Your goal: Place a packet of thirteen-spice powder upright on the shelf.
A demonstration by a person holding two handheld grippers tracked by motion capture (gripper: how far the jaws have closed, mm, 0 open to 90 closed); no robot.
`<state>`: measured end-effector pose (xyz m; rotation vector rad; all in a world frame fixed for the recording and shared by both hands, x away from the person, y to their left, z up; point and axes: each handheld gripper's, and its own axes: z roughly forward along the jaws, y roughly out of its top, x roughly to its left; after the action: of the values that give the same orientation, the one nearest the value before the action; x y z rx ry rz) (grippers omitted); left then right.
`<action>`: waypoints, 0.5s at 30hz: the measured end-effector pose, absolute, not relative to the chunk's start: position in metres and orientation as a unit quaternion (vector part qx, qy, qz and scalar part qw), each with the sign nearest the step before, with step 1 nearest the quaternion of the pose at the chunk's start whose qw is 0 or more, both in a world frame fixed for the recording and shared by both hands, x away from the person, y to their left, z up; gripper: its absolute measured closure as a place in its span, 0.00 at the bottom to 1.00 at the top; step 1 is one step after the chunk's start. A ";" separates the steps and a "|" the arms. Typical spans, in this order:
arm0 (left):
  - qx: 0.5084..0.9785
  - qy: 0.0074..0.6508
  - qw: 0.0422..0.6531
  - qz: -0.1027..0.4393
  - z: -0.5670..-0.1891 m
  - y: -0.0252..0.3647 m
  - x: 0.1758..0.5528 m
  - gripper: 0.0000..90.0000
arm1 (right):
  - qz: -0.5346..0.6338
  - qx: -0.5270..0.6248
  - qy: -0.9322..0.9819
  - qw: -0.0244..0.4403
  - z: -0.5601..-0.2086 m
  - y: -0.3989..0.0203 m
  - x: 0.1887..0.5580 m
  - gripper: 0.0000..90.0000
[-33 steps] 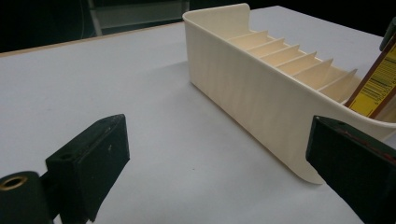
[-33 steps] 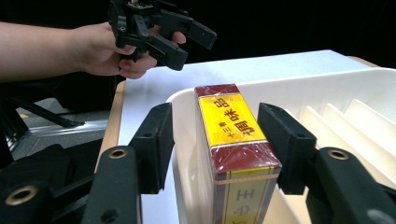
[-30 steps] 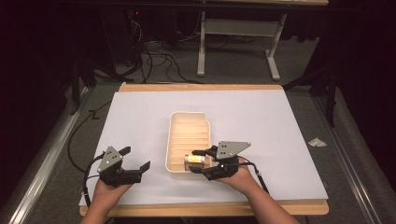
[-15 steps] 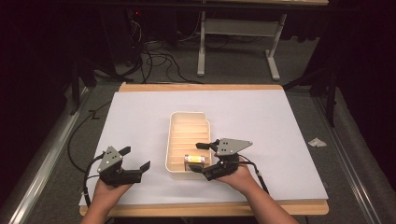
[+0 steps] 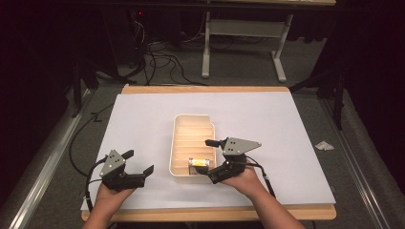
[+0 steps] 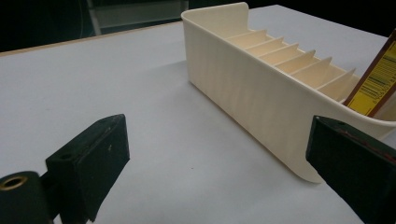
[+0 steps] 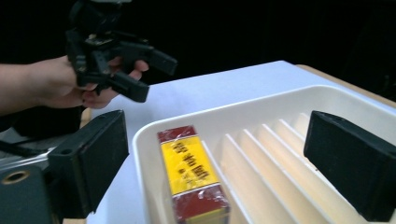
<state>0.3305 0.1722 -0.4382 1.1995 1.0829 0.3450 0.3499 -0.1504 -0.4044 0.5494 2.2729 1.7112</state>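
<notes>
Since the small red-and-yellow box (image 5: 199, 163) already stands on edge in the nearest slot of the cream slotted tray (image 5: 177, 143), the main placing step looks done, as far as the pictures allow a judgement. From the right gripper view the box (image 7: 191, 175) sits just inside the tray's near wall (image 7: 142, 154), its wrapped top face pointing up, with a thin divider on its far side and the other slots bare. The right hand-held gripper (image 5: 212, 159) hovers at the tray's near right corner with its jaws spread wide, one on each side of that end of the tray, and neither pad touches the box, so it holds nothing. The left hand-held gripper (image 5: 139, 162) rests low over the white table (image 5: 143, 114), just beside the tray's left wall but apart from it; its jaws stand wide too and are empty, and from its own view the tray's long side (image 6: 243, 88) and a tilted corner of the box (image 6: 376, 79) show ahead. What seems left is small: backing the right hand-held gripper away from the tray, or perhaps nudging the box square if its slight lean matters. No other loose item waits on the table near either hand, so I judge the work close to its end.
</notes>
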 end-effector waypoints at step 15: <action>0.535 0.479 0.680 0.146 -0.438 0.172 0.329 0.07 | 0.576 0.245 0.756 0.190 -0.382 -0.185 0.358 0.00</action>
<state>0.3288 0.1721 -0.4382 1.1998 1.0761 0.3282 0.3577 -0.1849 -0.3822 0.6883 2.1258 1.6180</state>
